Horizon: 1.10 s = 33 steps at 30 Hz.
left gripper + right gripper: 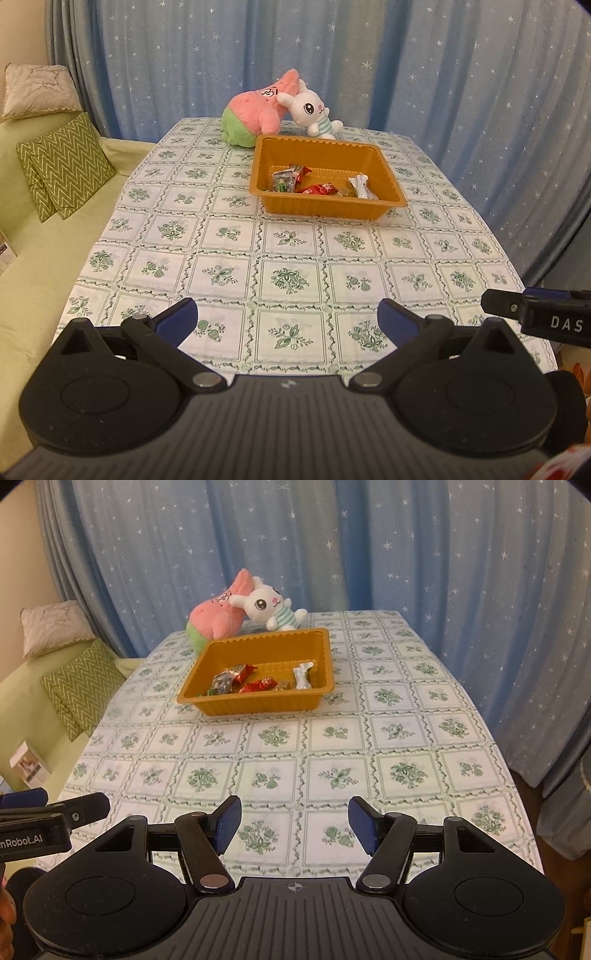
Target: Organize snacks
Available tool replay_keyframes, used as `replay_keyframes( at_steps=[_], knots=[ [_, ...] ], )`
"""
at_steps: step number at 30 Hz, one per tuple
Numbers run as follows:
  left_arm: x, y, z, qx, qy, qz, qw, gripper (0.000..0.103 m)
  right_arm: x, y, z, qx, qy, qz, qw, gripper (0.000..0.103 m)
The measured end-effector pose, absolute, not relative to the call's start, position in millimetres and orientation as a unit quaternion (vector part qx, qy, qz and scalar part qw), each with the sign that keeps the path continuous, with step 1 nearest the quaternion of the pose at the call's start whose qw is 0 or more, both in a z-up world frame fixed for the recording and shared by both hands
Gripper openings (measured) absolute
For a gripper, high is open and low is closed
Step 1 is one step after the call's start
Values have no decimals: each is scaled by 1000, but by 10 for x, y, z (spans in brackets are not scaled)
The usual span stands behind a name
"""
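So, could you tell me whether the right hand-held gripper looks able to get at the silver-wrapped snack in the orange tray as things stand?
Probably yes. The right hand-held gripper is open and empty, bare tablecloth lies between it and the orange tray, and the silver-wrapped snack lies uncovered near the tray's right end.

I count one tray [327, 212] before me. In it lie two red snacks [317, 189], one clear green packet [282, 181] and one silver wrapper [361, 187]. Behind it are two plush toys [255, 110], beside the table two zigzag cushions [66, 166].

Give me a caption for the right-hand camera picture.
Open right gripper hovers over the tablecloth, short of an orange tray holding wrapped snacks.
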<state>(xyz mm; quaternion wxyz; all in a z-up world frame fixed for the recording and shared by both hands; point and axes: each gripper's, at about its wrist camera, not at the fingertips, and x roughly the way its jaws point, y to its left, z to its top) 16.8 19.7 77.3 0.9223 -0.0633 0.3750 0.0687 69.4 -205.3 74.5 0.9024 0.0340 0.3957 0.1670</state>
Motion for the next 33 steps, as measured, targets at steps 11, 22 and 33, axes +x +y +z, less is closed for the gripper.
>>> replay_keyframes(
  at_steps=[11,22,33],
  knots=[
    [-4,127,781,-58,380,70,921,103,432,-2073,798,19,386,168,907,64],
    [-63,50,799,-62,377,61,922,103,344,-2062,845,25,384,177,906,64],
    [-85,52,810,-65,376,59,922,103,309,-2042,844,25,385,179,905,64]
  ],
)
